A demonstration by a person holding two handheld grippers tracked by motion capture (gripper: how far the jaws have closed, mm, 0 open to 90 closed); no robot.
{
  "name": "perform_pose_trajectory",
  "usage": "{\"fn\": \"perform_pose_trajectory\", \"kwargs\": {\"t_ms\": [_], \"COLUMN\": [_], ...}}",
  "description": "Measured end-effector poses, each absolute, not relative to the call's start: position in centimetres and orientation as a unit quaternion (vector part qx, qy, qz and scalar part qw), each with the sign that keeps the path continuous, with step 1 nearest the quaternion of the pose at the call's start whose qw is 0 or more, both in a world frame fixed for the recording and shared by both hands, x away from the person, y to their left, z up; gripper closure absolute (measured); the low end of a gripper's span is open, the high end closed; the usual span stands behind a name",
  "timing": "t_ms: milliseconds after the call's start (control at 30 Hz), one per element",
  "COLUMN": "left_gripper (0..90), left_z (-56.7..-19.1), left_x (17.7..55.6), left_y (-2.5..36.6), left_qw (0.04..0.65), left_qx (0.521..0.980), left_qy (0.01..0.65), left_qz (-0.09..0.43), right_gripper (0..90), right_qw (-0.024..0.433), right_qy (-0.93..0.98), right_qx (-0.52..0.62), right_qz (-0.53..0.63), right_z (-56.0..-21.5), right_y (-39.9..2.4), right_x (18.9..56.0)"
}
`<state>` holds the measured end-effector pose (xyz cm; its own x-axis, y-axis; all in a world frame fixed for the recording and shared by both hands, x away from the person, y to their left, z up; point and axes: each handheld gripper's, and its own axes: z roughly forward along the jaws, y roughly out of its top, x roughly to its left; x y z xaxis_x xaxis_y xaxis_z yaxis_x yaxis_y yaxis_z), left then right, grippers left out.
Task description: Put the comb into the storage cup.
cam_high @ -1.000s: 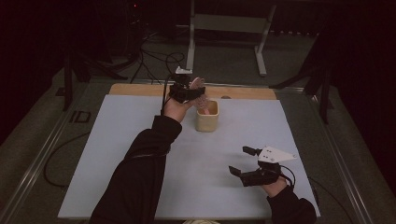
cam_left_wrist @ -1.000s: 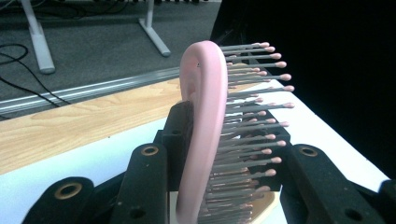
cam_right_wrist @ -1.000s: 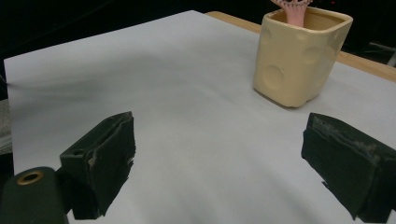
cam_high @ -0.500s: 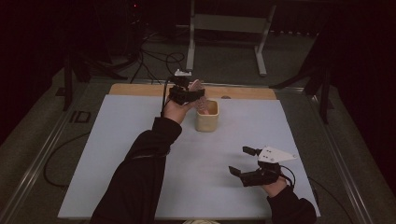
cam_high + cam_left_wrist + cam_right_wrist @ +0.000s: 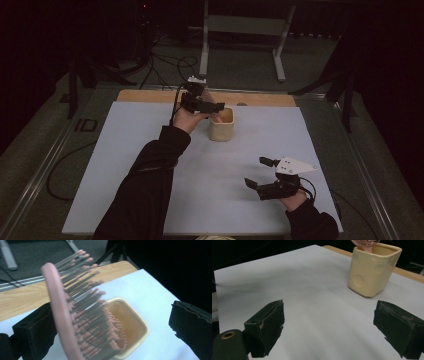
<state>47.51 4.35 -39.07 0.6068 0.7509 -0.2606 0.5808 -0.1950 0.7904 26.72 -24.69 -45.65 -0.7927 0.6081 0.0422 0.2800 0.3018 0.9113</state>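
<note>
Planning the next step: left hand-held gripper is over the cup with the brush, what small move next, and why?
Probably lift the left hand-held gripper straight up and clear. Its jaws have just been opening, and the pink hairbrush already leans into the cream cup, apart from the right-hand pad.

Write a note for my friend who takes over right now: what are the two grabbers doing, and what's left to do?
Left gripper: jaws have just been opening, wide apart above the cream square ceramic cup. The pink plastic hairbrush with dark bristles stands between them, leaning by the left jaw, its lower end in the cup.
Right gripper: open, holding nothing, near the front right of the white table mat.
Done: brush in the cup, grip let go.
Left: probably lift the left gripper clear.
</note>
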Motion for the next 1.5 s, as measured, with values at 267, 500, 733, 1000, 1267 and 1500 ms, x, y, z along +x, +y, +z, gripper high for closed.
{"fn": "perform_pose_trajectory", "kwargs": {"t_ms": [267,500,733,1000,1267,1500], "left_gripper": [0.0,0.0,0.0,0.0,0.0,0.0], "left_z": [-38.8,-39.0,-38.8,-38.0,-37.7,-37.3], "left_x": [47.2,47.0,46.5,46.1,45.3,44.1], "left_y": [5.1,6.1,6.9,8.2,9.2,10.4], "left_qw": [0.471,0.465,0.464,0.471,0.483,0.485], "left_qx": [0.766,0.775,0.78,0.779,0.784,0.787], "left_qy": [0.428,0.42,0.409,0.401,0.377,0.368], "left_qz": [0.091,0.086,0.096,0.101,0.098,0.097], "right_gripper": [9.5,9.5,9.5,9.5,9.5,9.5], "right_qw": [0.157,0.156,0.151,0.15,0.147,0.149], "right_qy": [0.788,0.79,0.79,0.79,0.791,0.791], "right_qx": [0.282,0.279,0.281,0.282,0.282,0.282], "right_qz": [0.524,0.523,0.524,0.524,0.522,0.522], "right_z": [-45.6,-45.6,-45.7,-45.7,-45.9,-45.8], "right_y": [-24.7,-24.7,-24.6,-24.5,-24.6,-24.5], "right_x": [26.7,26.8,27.0,27.0,27.0,27.0]}}
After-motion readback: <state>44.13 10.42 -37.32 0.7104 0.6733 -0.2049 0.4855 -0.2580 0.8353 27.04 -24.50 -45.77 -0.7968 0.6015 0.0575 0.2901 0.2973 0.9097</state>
